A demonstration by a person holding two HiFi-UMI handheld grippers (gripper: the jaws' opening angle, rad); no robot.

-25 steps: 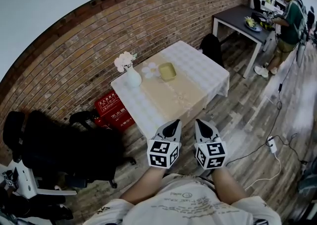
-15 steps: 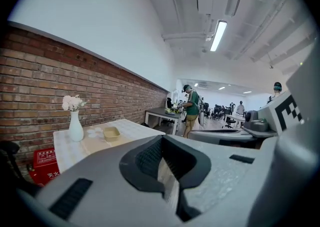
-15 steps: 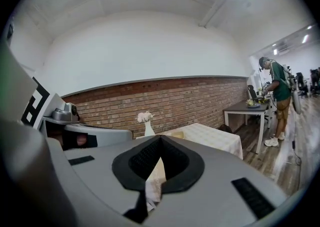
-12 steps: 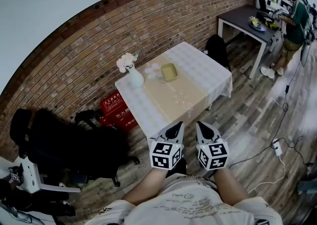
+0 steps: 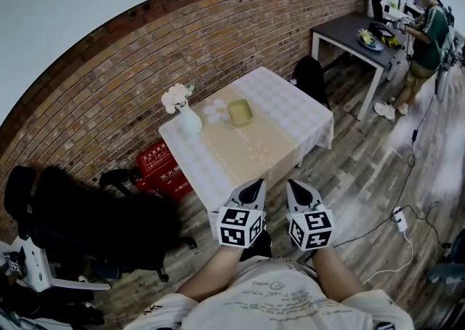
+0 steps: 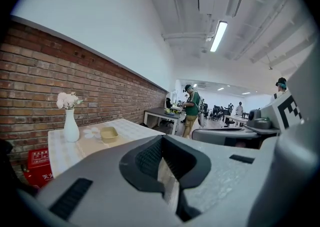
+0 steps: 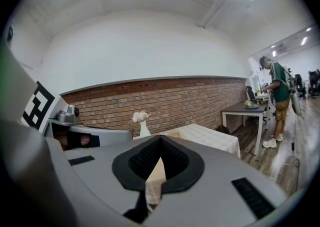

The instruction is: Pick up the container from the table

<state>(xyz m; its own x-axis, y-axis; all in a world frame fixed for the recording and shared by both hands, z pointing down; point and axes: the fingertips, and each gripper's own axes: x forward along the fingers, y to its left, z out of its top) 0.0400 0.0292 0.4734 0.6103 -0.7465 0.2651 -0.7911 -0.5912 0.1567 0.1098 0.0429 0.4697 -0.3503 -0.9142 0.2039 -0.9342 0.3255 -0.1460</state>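
Observation:
A small yellowish container (image 5: 240, 111) sits on the beige runner of a table with a white cloth (image 5: 290, 114), towards the far side by the wall; it also shows as a shallow container (image 6: 108, 133) in the left gripper view. My left gripper (image 5: 252, 189) and right gripper (image 5: 298, 190) are held side by side close to my body, well short of the table's near edge. Both are shut with nothing in them. In the right gripper view the container is hidden.
A white vase with flowers (image 5: 185, 114) and a small white piece (image 5: 213, 109) stand left of the container. Red boxes (image 5: 161, 167) sit under the table by the brick wall. Black chairs (image 5: 87, 219) stand at left. A person (image 5: 425, 34) works at a dark table (image 5: 349, 30) at the back right.
The view has shifted a little, so the table sits slightly more to the left in frame. Both grippers keep the same pose, shut and close to my body.

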